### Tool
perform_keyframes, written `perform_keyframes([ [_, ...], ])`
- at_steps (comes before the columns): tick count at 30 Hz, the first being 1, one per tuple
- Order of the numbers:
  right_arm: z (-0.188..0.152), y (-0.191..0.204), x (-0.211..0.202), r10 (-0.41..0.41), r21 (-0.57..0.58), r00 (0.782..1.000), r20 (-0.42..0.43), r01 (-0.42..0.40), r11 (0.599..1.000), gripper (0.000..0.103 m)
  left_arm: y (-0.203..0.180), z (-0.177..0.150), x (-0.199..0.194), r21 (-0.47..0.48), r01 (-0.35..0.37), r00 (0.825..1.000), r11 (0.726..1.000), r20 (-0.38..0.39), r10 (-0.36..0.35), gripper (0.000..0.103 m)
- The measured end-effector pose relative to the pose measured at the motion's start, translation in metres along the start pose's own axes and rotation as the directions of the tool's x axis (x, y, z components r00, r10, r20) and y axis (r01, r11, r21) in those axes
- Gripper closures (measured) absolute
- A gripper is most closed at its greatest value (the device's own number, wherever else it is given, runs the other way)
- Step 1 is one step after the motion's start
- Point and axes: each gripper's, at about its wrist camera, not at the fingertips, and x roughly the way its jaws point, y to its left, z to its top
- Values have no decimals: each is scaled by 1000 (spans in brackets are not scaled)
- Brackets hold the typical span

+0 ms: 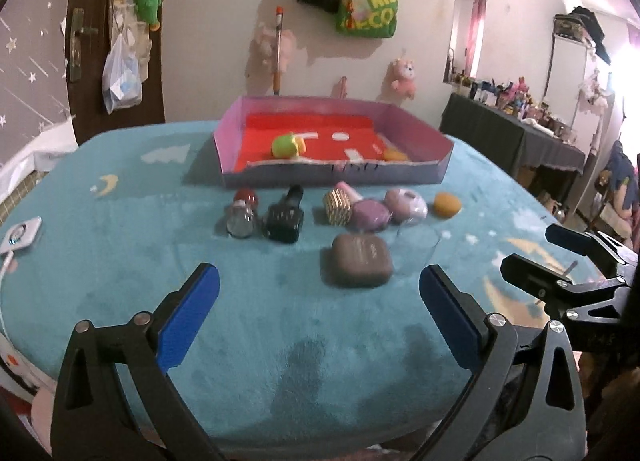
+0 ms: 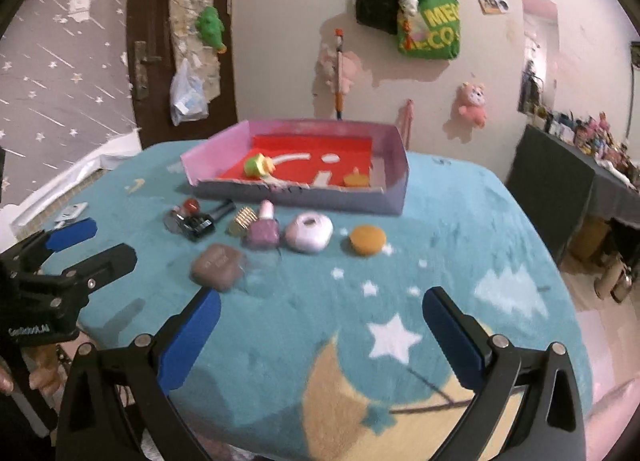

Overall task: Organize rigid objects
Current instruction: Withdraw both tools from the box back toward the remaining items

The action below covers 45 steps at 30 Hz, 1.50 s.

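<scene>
Left tongs (image 1: 319,287): spread wide with nothing between the blue pads, held over the blue star-print cover (image 1: 120,245) of the tabletop, pointing toward the brown rounded case (image 1: 361,259).
Right tongs (image 2: 321,311): also spread wide and empty, over the cover's moon-and-star print, nearest the orange puck (image 2: 367,240).
Where the things lay: a loose row just in front of the pink tray (image 1: 412,123), made up of a red-capped clear bottle (image 1: 242,213), a black bottle (image 1: 285,215), a gold ribbed cube (image 1: 338,206), a purple polish bottle (image 2: 264,231) and a lilac round case (image 2: 309,232); the brown case sat nearer me.
Already in the tray: a green-and-yellow toy (image 1: 289,145) and an orange piece (image 1: 395,154) on the red floor.
Crowding risk: the gold cube, polish bottle and lilac case touched or nearly did, so I judged a wide pad could shove a neighbour aside.
Toppling risk: the two bottles stood close together, and a nudge could roll them on the soft cover.
Hidden item risk: something clear beside the brown case was too faint to identify, and I could have knocked it.
Collision risk: both tongs were close, each showing in the other's view, so reaching for the same spot could clash them.
</scene>
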Motion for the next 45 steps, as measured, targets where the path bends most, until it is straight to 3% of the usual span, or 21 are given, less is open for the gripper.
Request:
perform_keyframes([
  [13, -22, 0, 34, -4, 27, 998, -70, 6, 1000, 0, 3, -15, 34, -32, 5, 996, 999, -92, -8, 1],
  [30, -14, 3, 56, 42, 28, 992, -115, -39, 999, 0, 4, -8, 47, -25, 7, 990, 1000, -143, -10, 1],
  [45, -1, 9, 87, 94, 0, 973, -209, -97, 995, 0, 12, 3, 59, 5, 17, 980, 1000, -198, -16, 1],
])
